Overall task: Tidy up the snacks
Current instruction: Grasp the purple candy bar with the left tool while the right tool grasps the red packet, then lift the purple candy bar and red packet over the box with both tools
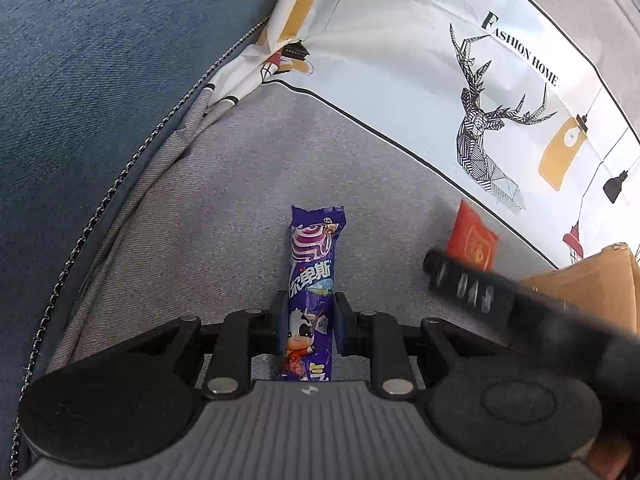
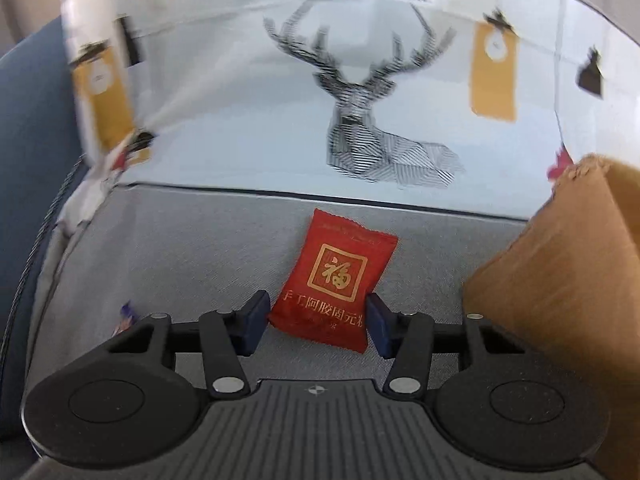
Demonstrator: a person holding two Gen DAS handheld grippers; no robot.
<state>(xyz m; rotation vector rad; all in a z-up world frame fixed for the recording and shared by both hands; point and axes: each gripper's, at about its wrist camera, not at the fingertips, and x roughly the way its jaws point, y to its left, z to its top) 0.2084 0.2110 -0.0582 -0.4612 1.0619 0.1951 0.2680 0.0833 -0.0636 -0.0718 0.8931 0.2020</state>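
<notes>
My left gripper (image 1: pixel 308 322) is shut on a long purple candy stick packet (image 1: pixel 311 280), which points away from me over the grey sofa seat (image 1: pixel 224 200). My right gripper (image 2: pixel 316 322) is shut on a red snack pouch with gold characters (image 2: pixel 334 280); the pouch also shows in the left wrist view (image 1: pixel 472 242), with the right gripper's black arm crossing in front of it. A corner of the purple packet shows in the right wrist view (image 2: pixel 128 314) at the lower left.
A brown cardboard box (image 2: pixel 568 280) stands on the seat at the right, also in the left wrist view (image 1: pixel 592 284). A white cushion with a deer print (image 1: pixel 440 80) leans along the back. The blue sofa arm (image 1: pixel 80 80) rises at the left.
</notes>
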